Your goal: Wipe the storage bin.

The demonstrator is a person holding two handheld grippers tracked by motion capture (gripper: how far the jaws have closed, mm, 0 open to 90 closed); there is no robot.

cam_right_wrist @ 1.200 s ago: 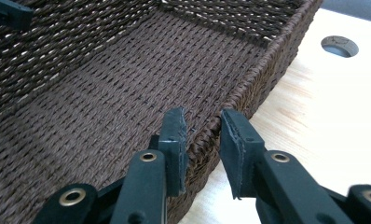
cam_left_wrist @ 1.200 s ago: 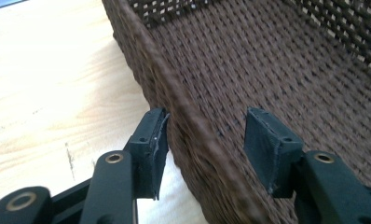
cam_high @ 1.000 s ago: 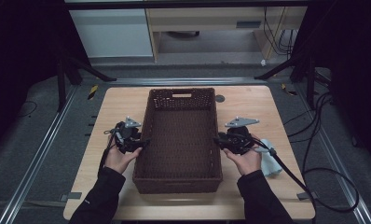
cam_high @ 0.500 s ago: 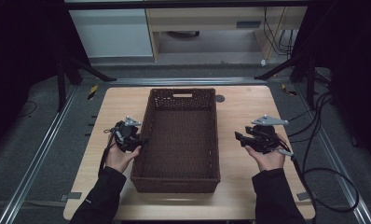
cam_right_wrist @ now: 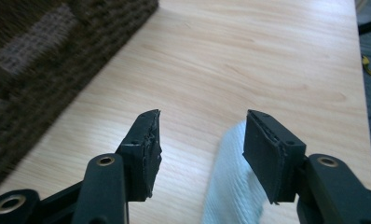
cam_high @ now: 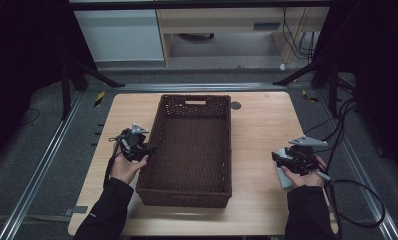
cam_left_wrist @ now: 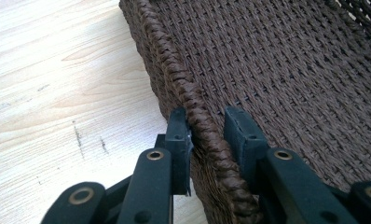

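Note:
A dark brown wicker basket [cam_high: 192,150] stands empty in the middle of the wooden table [cam_high: 259,125]. My left gripper [cam_high: 149,149] is at its left wall. In the left gripper view the jaws [cam_left_wrist: 207,130] straddle the braided rim [cam_left_wrist: 174,70], one pad outside and one inside; they have just been closing and grip it. My right gripper [cam_high: 278,158] is near the table's right edge, well away from the basket. Its jaws [cam_right_wrist: 200,135] have just been opening and stand open with nothing between them. A white cloth [cam_right_wrist: 230,186] lies on the table under them, and it also pokes out below the right hand as the cloth [cam_high: 283,179].
A small dark round hole [cam_high: 235,105] sits in the tabletop by the basket's far right corner. Black cables [cam_high: 347,190] loop on the floor at the right. Bare wood [cam_right_wrist: 249,56] lies between the basket's right wall [cam_right_wrist: 44,56] and the right gripper.
My right gripper has left the basket's right rim and moved out to the table's right edge, its jaws now apart. The left hand has stayed at the left rim.

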